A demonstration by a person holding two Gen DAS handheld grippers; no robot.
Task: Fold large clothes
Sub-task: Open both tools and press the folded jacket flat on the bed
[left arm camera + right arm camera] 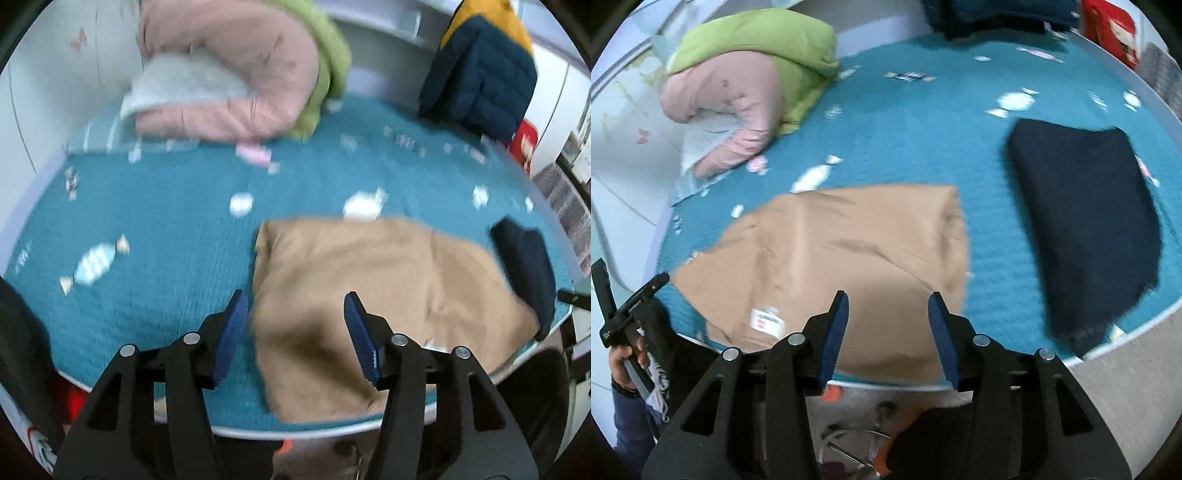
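A tan garment (373,291) lies folded into a rough rectangle on the teal bed cover (166,218), near the front edge. It also shows in the right wrist view (849,251), with a white label near its front-left corner. My left gripper (295,306) is open and empty, hovering above the garment's front-left part. My right gripper (888,306) is open and empty above the garment's front-right edge. A folded dark navy garment (1086,225) lies to the right of the tan one; it also shows in the left wrist view (524,266).
A pile of pink (236,85) and green (325,66) padded clothes sits at the back left of the bed. A navy and yellow jacket (480,70) stands at the back right. The bed's front edge (1108,332) is just below the grippers. The other hand-held gripper (631,306) shows at far left.
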